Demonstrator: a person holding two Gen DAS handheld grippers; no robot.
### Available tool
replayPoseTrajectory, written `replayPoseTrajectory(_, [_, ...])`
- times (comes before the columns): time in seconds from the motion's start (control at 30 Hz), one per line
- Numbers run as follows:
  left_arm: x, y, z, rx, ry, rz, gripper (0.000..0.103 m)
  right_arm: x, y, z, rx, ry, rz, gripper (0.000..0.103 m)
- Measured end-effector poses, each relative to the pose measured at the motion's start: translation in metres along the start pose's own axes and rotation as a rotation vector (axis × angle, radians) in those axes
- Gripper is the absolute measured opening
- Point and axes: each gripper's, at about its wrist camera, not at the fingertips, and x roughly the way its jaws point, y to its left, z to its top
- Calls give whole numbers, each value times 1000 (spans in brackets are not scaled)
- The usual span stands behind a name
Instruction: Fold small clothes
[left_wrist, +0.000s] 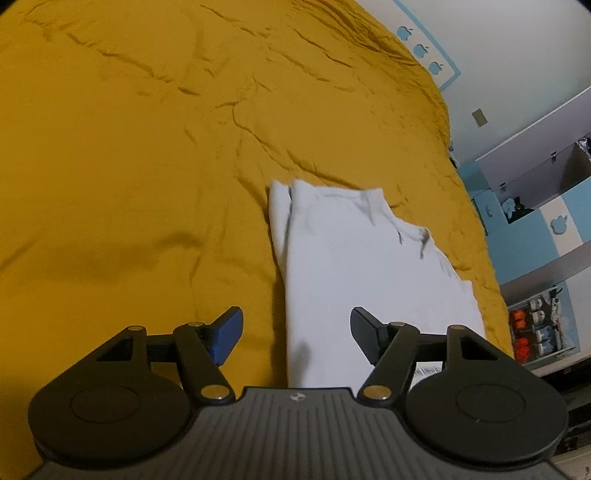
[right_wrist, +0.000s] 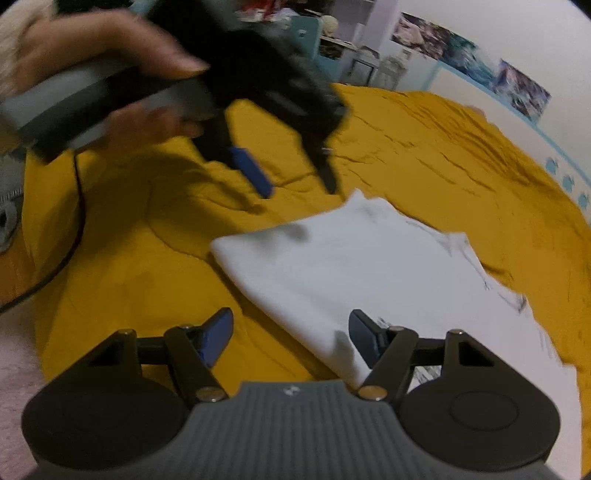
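the left gripper (left_wrist: 295, 334) is hanging released, its two fingers spread with nothing between them, above the near end of one folded white garment (left_wrist: 354, 266). the right gripper (right_wrist: 291, 338) is likewise standing released and empty, its right finger over the garment's near corner, its left finger over bare cover. in the right wrist view, one hand (right_wrist: 99, 70) is carrying the left gripper, blurred, above the garment's far corner. the single garment is lying flat on the one mustard-yellow bed cover (left_wrist: 129, 147), towards the bed's right edge as the left wrist view shows it. three blue apple shapes (left_wrist: 421, 50) are showing on the wall beyond the bed.
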Motion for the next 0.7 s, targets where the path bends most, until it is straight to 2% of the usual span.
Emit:
replayPoseTrajectory(0.13, [26,3,20,-49,36,38,78,14,10,10,-28,-18,-30,65])
replayPoseTrajectory(0.3, [59,6,37,-71,54,0,78,22,16,15,-45,-35,-52,65])
replayPoseTrajectory(0.37, [75,11,45,-82,74,-31,79,21,14,13,-32,-39,-44,65])
replayPoseTrajectory(0.53, [101,26,61,-170,54,-117,79,30,8,6,35,-55,5,65])
replayPoseTrajectory(0.6, [110,26,68,-170,67,-142,86,31,5,5,56,-54,20,67])
replayPoseTrajectory(0.7, [121,21,74,-162,73,-146,87,31,12,3,47,-56,16,71])
